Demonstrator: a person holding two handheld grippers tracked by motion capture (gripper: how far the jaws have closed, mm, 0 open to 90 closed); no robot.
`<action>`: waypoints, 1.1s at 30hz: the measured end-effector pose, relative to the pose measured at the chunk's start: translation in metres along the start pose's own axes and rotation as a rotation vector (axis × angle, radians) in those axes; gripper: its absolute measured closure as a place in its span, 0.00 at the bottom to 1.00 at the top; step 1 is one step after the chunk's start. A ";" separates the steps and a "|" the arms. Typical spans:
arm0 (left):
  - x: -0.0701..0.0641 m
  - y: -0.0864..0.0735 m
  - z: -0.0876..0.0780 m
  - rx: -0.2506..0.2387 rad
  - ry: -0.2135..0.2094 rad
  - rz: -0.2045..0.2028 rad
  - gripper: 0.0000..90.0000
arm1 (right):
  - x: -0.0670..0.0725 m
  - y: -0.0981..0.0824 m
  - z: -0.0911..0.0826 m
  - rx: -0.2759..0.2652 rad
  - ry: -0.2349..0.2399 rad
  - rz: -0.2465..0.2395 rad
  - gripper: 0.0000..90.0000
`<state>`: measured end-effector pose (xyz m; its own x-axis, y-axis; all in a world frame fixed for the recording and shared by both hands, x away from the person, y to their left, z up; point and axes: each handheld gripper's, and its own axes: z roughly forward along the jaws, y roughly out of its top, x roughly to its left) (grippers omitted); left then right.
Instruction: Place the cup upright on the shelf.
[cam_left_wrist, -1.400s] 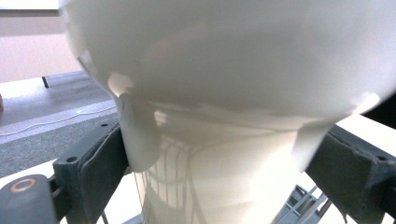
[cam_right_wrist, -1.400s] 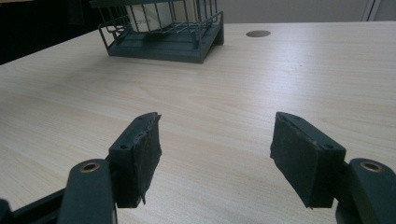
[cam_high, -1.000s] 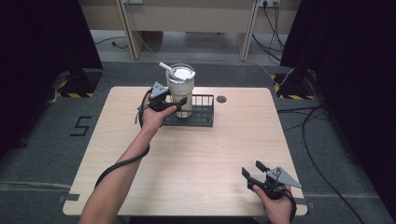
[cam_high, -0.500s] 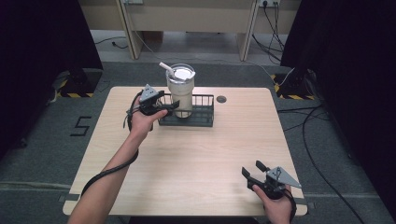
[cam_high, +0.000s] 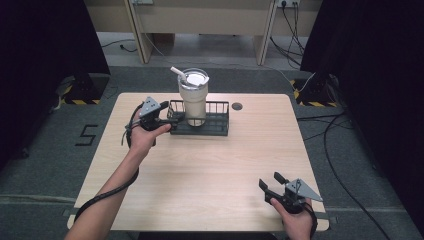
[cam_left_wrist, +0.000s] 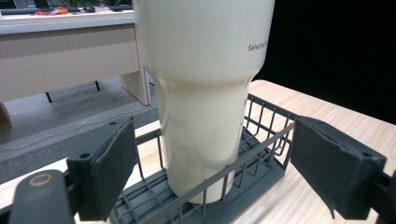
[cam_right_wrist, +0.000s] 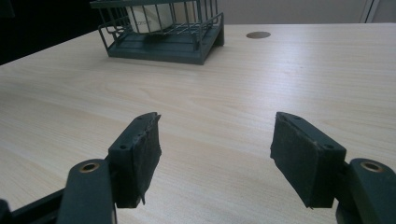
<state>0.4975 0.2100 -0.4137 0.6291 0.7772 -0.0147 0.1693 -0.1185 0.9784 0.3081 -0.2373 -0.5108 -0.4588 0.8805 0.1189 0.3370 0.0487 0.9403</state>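
Cream tumbler (cam_high: 193, 98) stands tall in your wire basket (cam_high: 218, 120); your left gripper (cam_left_wrist: 212, 175), jaws spread wide, could tip it if you clip the rim. Right gripper (cam_right_wrist: 215, 156) idles spread too.

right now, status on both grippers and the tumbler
Left hand-held gripper open beside basket. Right hand-held gripper open, idle, near edge. Tumbler upright in basket. Nothing in the way.

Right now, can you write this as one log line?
left gripper: open, beside tumbler | tumbler: upright in basket | right gripper: open, holds nothing
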 end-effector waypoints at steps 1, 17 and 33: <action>0.000 -0.001 -0.002 0.001 0.002 -0.001 0.16 | 0.001 0.000 0.000 0.002 -0.001 0.005 0.37; -0.001 -0.012 -0.032 -0.019 0.010 -0.015 0.16 | 0.000 0.000 0.000 0.000 -0.004 -0.003 0.37; -0.001 -0.026 -0.067 -0.026 0.026 -0.021 0.16 | 0.000 0.000 0.000 -0.001 -0.003 0.002 0.37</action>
<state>0.4422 0.2538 -0.4251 0.6057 0.7951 -0.0307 0.1629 -0.0862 0.9829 0.3076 -0.2372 -0.5108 -0.4554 0.8822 0.1197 0.3374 0.0467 0.9402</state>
